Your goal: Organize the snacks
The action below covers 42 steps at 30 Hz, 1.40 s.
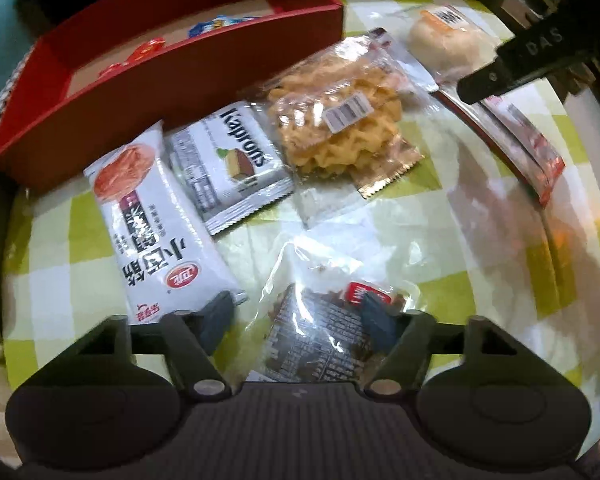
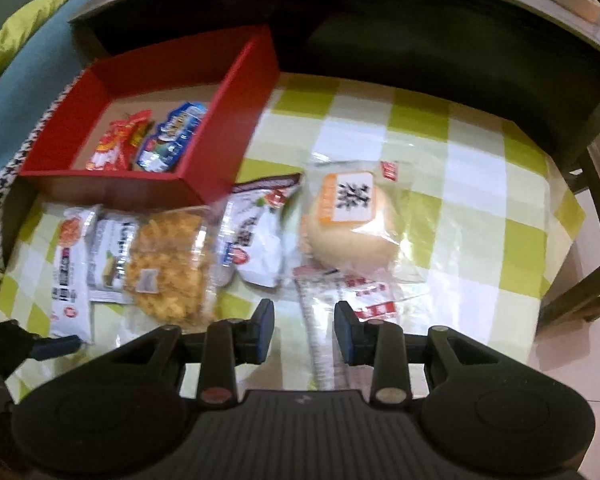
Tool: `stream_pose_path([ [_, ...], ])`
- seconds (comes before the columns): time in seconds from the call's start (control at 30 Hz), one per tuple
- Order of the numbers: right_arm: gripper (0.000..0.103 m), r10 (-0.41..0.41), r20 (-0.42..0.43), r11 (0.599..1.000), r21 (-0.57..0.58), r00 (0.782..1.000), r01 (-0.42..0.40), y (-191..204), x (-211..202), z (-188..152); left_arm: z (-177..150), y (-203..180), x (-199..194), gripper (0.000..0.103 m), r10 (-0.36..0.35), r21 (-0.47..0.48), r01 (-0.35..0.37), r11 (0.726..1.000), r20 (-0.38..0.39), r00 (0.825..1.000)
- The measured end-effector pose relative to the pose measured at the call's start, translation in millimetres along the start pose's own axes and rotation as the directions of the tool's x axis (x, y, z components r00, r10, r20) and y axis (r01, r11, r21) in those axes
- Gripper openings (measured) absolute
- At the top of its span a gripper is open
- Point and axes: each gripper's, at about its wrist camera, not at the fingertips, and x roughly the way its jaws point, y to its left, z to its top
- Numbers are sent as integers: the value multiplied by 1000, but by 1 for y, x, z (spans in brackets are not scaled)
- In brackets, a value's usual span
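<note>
My left gripper (image 1: 298,314) straddles a clear packet of a dark snack (image 1: 320,340) lying on the checked cloth. Its right pad presses into the wrapper and its left pad meets the clear edge. My right gripper (image 2: 304,320) hovers open over a long red-and-white packet (image 2: 364,300), holding nothing. One of its fingers (image 1: 500,72) shows at the upper right of the left wrist view. The red box (image 1: 180,92) at the back left holds red and blue packets (image 2: 172,140). In front of it lie a white packet (image 1: 156,232), a grey Kaprons packet (image 1: 228,164), a yellow crispy snack (image 1: 336,120) and a wrapped bun (image 2: 352,228).
The green-and-white cloth (image 2: 460,208) has bare room to the right of the bun. A chair (image 2: 596,208) stands past the table's right edge, over tiled floor. A dark shelf wall runs along the back. Another white packet (image 2: 256,240) lies beside the bun.
</note>
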Motion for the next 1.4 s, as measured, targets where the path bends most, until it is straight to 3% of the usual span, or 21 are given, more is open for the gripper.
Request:
stream_pose_path([
  [0.03, 44, -10, -12, 1000, -10, 1000, 10, -2, 3, -1, -1, -3, 2, 97, 4, 15, -4, 1000, -5, 1000],
  [0.07, 45, -16, -22, 1000, -25, 1000, 15, -3, 5, -1, -1, -6, 3, 98, 2, 34, -2, 999, -13, 1000],
  [0.2, 45, -36, -37, 997, -65, 999, 34, -10, 10, -1, -5, -15, 7, 100, -2, 72, 5, 997, -42, 999],
  [0.43, 46, -17, -44, 995, -100, 999, 13, -9, 4, 0, -4, -16, 9, 99, -16, 102, 18, 995, -19, 1000],
  [0.67, 48, -48, -54, 993, -113, 997, 41, -17, 8, -2, -1, -24, 20, 103, -7, 139, 12, 990, -37, 999],
  [0.73, 53, -30, -57, 993, -120, 998, 23, -19, 8, -2, -5, -30, 19, 103, 8, 145, -3, 989, -30, 1000],
  [0.8, 69, -25, -69, 990, -138, 997, 15, -16, 10, -5, -6, -32, 20, 102, 5, 137, -1, 991, -31, 1000],
  [0.87, 69, -79, -81, 985, -162, 994, 65, -13, 15, -8, -4, -31, 22, 102, -5, 117, 9, 993, -36, 999],
  [1.03, 69, -60, -75, 987, -151, 995, 48, -15, 12, -9, -2, -26, 17, 103, -12, 115, 17, 993, -47, 999],
  [1.1, 82, -88, -80, 982, -175, 993, 73, -9, 21, -11, 1, -24, 19, 103, -11, 112, 16, 994, -48, 999],
  [1.17, 86, -116, -77, 972, -216, 990, 97, 3, 26, -14, 1, -24, 19, 103, -14, 115, 19, 993, -42, 999],
  [1.4, 85, -142, -52, 980, -148, 988, 133, 2, 25, -24, -4, -15, 24, 103, -48, 89, 50, 995, -27, 999],
])
